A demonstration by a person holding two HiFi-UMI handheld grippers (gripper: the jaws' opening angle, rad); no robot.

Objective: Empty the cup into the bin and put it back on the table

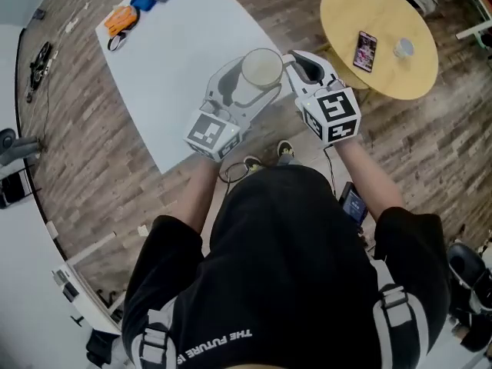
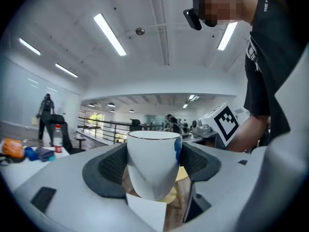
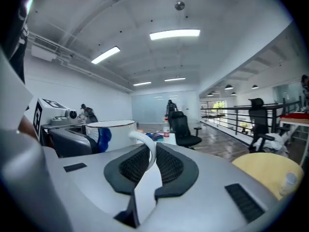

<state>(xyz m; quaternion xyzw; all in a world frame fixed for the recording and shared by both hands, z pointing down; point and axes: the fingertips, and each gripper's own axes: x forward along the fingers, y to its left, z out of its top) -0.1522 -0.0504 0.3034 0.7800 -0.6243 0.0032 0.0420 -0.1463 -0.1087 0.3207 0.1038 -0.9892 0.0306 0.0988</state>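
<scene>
I hold a white cup (image 1: 261,69) upright in the air above the near corner of the white table (image 1: 177,60). My left gripper (image 1: 247,91) is shut on the cup's body; in the left gripper view the cup (image 2: 152,166) fills the gap between the black pads (image 2: 108,170). My right gripper (image 1: 296,64) is shut on the cup's handle (image 3: 147,151), with the cup's body (image 3: 113,129) just to its left. A blue patch shows on the cup's side. I cannot make out what is inside the cup.
A round yellow table (image 1: 384,71) stands to the right with a phone (image 1: 364,51) and a small glass (image 1: 403,48) on it. Orange and blue items (image 1: 127,15) lie at the white table's far corner. Wood floor surrounds both tables.
</scene>
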